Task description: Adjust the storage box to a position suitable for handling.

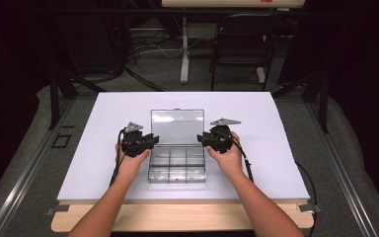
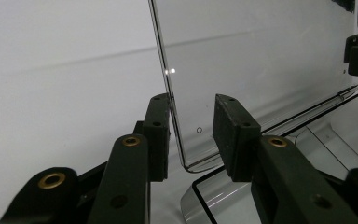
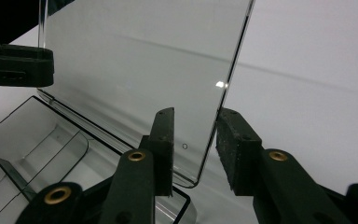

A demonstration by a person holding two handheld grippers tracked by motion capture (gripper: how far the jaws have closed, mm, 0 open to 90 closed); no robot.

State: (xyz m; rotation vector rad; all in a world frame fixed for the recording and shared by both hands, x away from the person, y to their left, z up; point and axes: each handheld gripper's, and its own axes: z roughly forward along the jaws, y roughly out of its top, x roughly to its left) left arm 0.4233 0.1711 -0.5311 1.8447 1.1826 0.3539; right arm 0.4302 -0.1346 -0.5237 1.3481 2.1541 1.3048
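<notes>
Standing open on the white worktop [image 1: 103, 163] is the clear plastic box [image 1: 176, 165], its lid [image 1: 177, 127] raised upright behind the divided tray. Flanking that lid, the left claw [image 1: 149, 141] is straddling its left edge, one pad [image 2: 157, 135] sitting against the edge, the other pad apart from the pane. Opposite it, the right claw [image 1: 202, 139] is straddling the lid's right edge near the hinge, jaws apart, the edge running between them; whether either pad is pressing I cannot tell.
</notes>
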